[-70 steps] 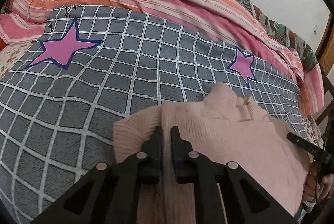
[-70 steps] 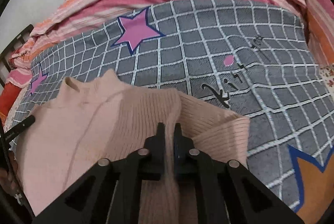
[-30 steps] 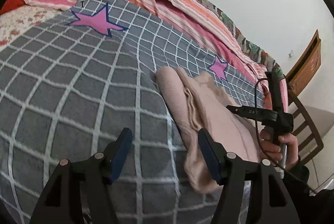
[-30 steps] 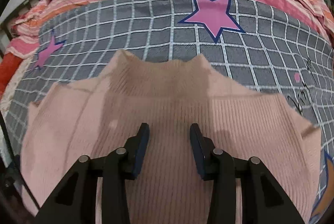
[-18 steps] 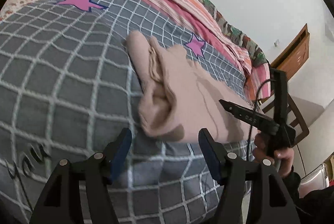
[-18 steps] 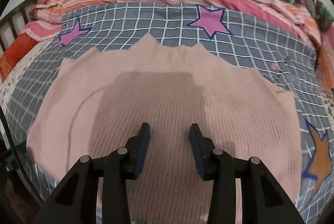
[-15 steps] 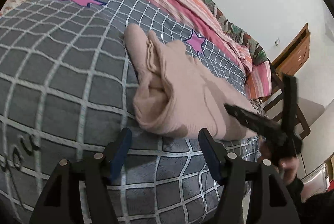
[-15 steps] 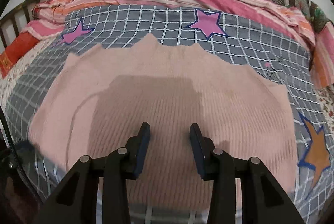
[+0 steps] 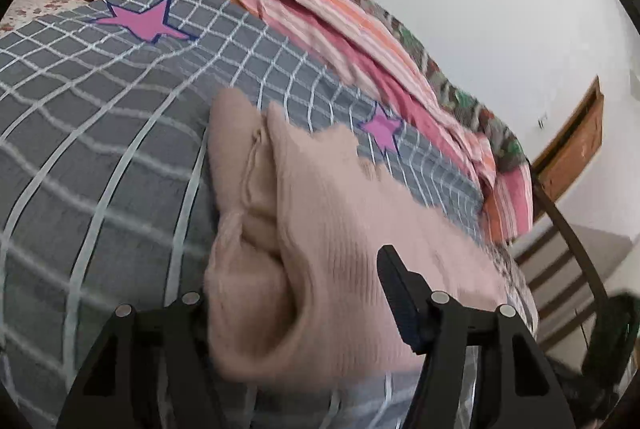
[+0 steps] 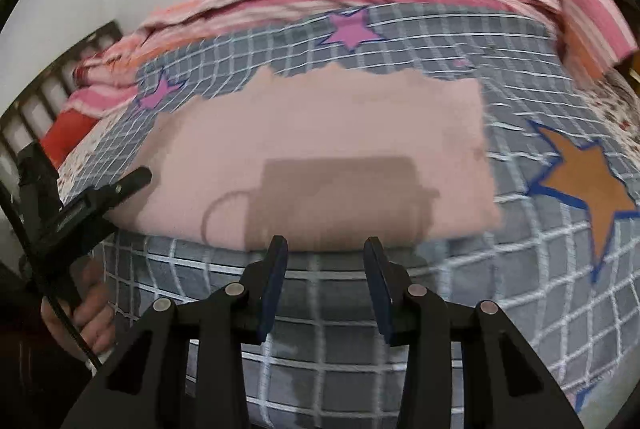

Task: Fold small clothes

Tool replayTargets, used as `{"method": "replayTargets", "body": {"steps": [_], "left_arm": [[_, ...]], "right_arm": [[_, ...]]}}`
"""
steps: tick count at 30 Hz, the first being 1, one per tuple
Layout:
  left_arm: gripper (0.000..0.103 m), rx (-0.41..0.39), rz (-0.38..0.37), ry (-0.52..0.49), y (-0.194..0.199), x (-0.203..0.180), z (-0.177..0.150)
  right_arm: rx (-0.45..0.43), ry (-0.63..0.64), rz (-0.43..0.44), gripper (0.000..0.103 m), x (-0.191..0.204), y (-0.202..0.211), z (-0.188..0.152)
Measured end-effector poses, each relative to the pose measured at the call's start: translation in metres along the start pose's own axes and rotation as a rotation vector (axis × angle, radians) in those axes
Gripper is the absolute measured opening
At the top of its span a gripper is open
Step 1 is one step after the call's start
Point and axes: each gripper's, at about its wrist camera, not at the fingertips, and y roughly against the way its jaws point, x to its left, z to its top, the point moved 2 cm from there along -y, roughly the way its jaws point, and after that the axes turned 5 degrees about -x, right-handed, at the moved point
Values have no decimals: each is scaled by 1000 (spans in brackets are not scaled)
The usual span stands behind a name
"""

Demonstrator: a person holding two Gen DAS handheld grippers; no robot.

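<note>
Both hand-held grippers are released: the left hand-held gripper (image 9: 296, 293) straddles the folded pink sweater's (image 10: 320, 141) near edge on the bed (image 10: 520, 269), its left finger hidden behind knit, the right hand-held gripper (image 10: 325, 261) hovering just short.

Two fisheye wrist views over one bed, both looking along open gripper fingers.

The left wrist camera sits low and very close at the side edge of the pink sweater (image 9: 340, 229), which fills the gap in the left gripper (image 9: 296, 293); it faces along the grey checked bedspread (image 9: 100, 149) toward the striped quilt (image 9: 320, 9) and the wall. The right wrist camera sits higher and farther back, behind the right gripper (image 10: 324, 257), facing the sweater's near edge square on, with the left gripper at its left border. Both views share the sweater, the bedspread's pink stars and the quilt.
</note>
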Motion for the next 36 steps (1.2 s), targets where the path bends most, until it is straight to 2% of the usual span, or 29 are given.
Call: {"method": "replayTargets", "body": {"steps": [6,9,12,17,21,25,29,32,36], "left_arm": [[41,-30,118,94,-21,12,14],[27,-36,141,108,-21,11,18],[24,-52,168,95,-15,-4,24],[22,-67,253,-43,-12,-60,39],[21,-83,262,-122,-15,-117,47],[21,-94,244,-217,-29,-179,43],[21,-51,192,-291,-57,-239,20],[21,12,161,-336,-86,-273,-17],[21,162,148,-414,-129,-292,-79]], "right_arm": [[-30,-50,-61,40,-43,18,-3],[-38,-96,-68,40,-66,23,-7],[-42,-123,-69,40,-81,25,-12],[-70,-181,-56,40,-111,33,-18],[-102,-221,-60,40,-135,42,-17],[-135,-239,-132,40,-162,57,-18],[-153,-286,-170,40,-190,74,-25],[-160,-324,-200,40,-210,87,-35],[-150,-344,-235,40,-224,98,-48]]}}
